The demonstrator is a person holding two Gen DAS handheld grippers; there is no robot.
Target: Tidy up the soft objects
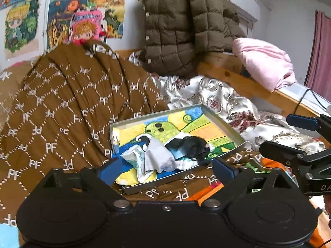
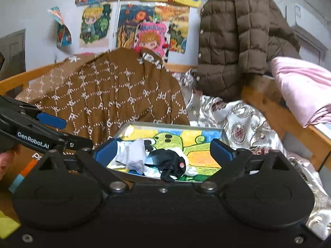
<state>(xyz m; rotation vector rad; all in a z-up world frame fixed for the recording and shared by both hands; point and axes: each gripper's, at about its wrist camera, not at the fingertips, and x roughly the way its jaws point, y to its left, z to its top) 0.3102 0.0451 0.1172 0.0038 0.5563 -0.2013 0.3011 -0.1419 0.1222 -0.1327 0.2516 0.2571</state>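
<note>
**Socks heaped in a metal tray on a cluttered bed**

Socks (image 1: pixel 165 155) lie in a loose heap in a shallow metal tray (image 1: pixel 223 122) lined with a bright cartoon picture; pale grey and white pieces are tangled with a black one (image 2: pixel 167 161). The tray rests tilted on a brown quilt (image 1: pixel 62 107) printed with white "PF" lettering, which is bunched up high across the bed. Both grippers hang above the near edge of the tray. The left gripper (image 1: pixel 165 167) has its jaws wide apart with nothing between them, the blue pads clear of the socks. The right gripper (image 2: pixel 163 150) likewise stands with jaws spread and empty, framing the heap from its own side. A silvery patterned sheet (image 1: pixel 217 97) lies beside the quilt, against the wooden bed rail (image 1: pixel 233 78). A brown quilted jacket (image 1: pixel 180 26) hangs over the rail, and a folded pink cloth (image 1: pixel 266 64) sits on it further along. Colourful drawings (image 2: pixel 132 20) cover the wall behind.
</note>
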